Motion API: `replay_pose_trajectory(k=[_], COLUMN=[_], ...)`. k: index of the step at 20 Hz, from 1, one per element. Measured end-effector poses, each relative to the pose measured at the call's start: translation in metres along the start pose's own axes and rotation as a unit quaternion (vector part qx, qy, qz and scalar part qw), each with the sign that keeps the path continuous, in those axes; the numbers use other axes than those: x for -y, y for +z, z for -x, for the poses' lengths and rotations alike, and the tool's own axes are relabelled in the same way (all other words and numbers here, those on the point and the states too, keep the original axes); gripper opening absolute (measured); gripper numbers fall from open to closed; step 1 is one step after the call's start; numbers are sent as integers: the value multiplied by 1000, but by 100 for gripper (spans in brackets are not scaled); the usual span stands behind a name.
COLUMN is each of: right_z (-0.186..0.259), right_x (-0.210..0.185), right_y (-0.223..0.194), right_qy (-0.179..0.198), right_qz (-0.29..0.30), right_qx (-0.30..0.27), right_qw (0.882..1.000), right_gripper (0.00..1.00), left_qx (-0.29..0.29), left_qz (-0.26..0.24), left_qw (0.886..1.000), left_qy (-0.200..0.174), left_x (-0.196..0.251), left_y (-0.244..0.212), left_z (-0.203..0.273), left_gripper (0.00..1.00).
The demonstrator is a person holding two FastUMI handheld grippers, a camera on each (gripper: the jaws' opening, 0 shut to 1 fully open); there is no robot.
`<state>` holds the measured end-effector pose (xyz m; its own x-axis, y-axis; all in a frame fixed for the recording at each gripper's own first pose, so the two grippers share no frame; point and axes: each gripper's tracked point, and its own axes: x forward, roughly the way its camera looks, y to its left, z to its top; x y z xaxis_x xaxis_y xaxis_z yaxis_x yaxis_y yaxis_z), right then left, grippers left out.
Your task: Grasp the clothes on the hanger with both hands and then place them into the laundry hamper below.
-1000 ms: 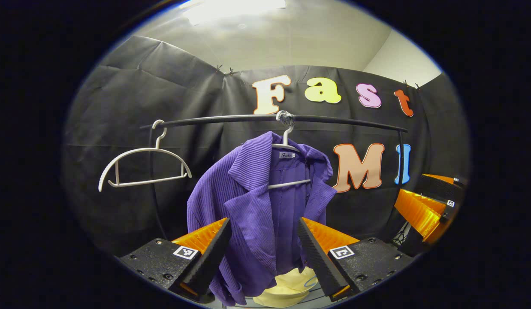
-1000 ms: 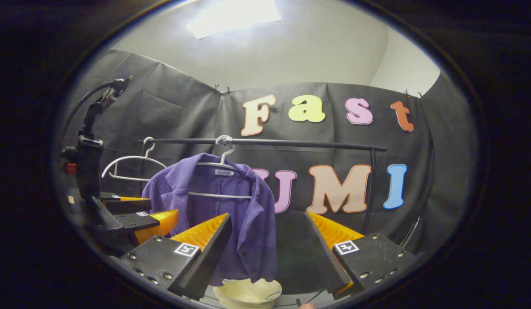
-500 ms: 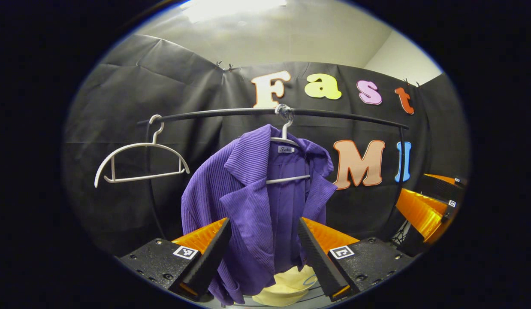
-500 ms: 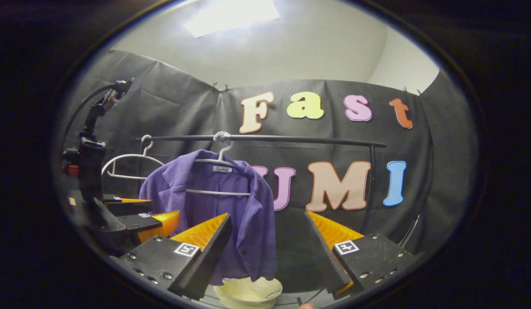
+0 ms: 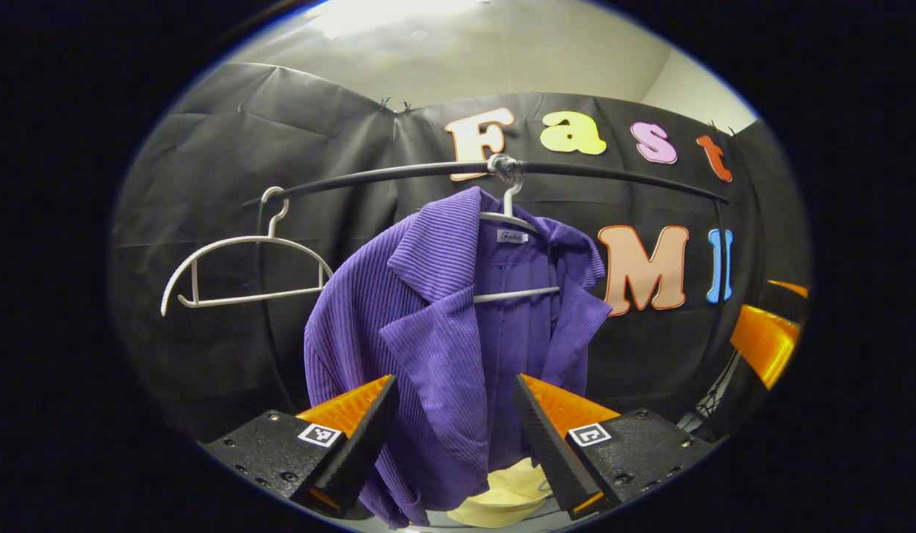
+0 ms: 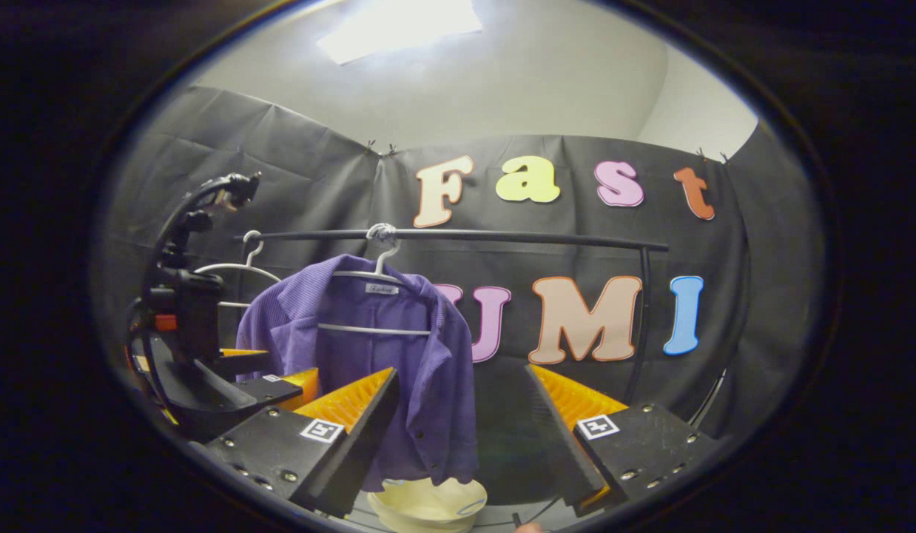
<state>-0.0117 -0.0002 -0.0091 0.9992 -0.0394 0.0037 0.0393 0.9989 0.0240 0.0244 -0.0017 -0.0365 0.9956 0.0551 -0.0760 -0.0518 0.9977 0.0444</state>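
1. Left gripper (image 5: 452, 414), orange-and-black, two-fingered: jaws spread wide, holding nothing; the purple ribbed jacket (image 5: 436, 333) hangs in the gap between its fingers, whether touching cannot be told. In the right gripper view it appears at the left (image 6: 269, 377), beside the jacket's sleeve.
2. Right gripper (image 6: 462, 407), same make: jaws likewise spread and empty, aimed to the right of the jacket (image 6: 369, 370); its orange finger shows at the right edge of the left gripper view (image 5: 765, 344).
3. Black curved garment rail (image 5: 613, 178): carries both hangers.
4. Purple jacket: draped open on a white hanger (image 5: 513, 255) hooked at mid-rail, collar uppermost, hem hanging just above the hamper.
5. Pale yellow laundry hamper (image 6: 428, 505): directly below the jacket, rim partly hidden by the hem.
6. Bare white plastic hanger (image 5: 243, 270): hooked near the rail's left end, apart from the jacket.
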Motion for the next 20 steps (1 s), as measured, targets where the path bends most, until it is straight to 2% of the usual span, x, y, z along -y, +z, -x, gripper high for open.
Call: replay_pose_trajectory(k=[1, 4, 5, 6, 8, 9, 11, 12, 18, 19, 20], right_z=[-1, -5, -7, -9, -12, -15, -20, -23, -44, -49, -55], right_x=[1, 4, 5, 6, 7, 7, 8, 7, 0, -1, -3], right_y=[-1, -3, -4, -4, -8, -11, -14, -16, -25, -26, -28], right_qy=[1, 8, 10, 13, 21, 26, 33, 37, 60, 64, 69], right_qz=[0, -3, -4, -2, 1, 2, 3, 3, 0, 0, 1], right_qx=[0, 0, 2, 2, -1, -3, -7, -9, -16, -17, -18], right_qw=[1000, 1000, 1000, 1000, 1000, 1000, 999, 999, 998, 998, 997], right_gripper=[96, 98, 98, 98, 96, 98, 96, 99, 99, 99, 97], left_qx=[2, 11, 12, 13, 13, 12, 10, 8, -12, -12, -14], left_qz=[-5, -20, -24, -28, -34, -36, -37, -37, -49, -50, -50], left_qw=[1000, 999, 999, 999, 998, 997, 997, 997, 996, 996, 996], left_qy=[7, 30, 37, 43, 56, 61, 62, 60, 69, 68, 66], left_x=[-1, -5, -6, -8, -11, -13, -12, -10, -17, -16, -15], left_y=[-1, 0, -1, -2, -4, -6, -10, -12, -18, -19, -19], left_z=[-4, -13, -16, -18, -21, -23, -30, -30, -37, -40, -34], left_gripper=[96, 96, 92, 99, 92, 95, 94, 92, 7, 4, 6])
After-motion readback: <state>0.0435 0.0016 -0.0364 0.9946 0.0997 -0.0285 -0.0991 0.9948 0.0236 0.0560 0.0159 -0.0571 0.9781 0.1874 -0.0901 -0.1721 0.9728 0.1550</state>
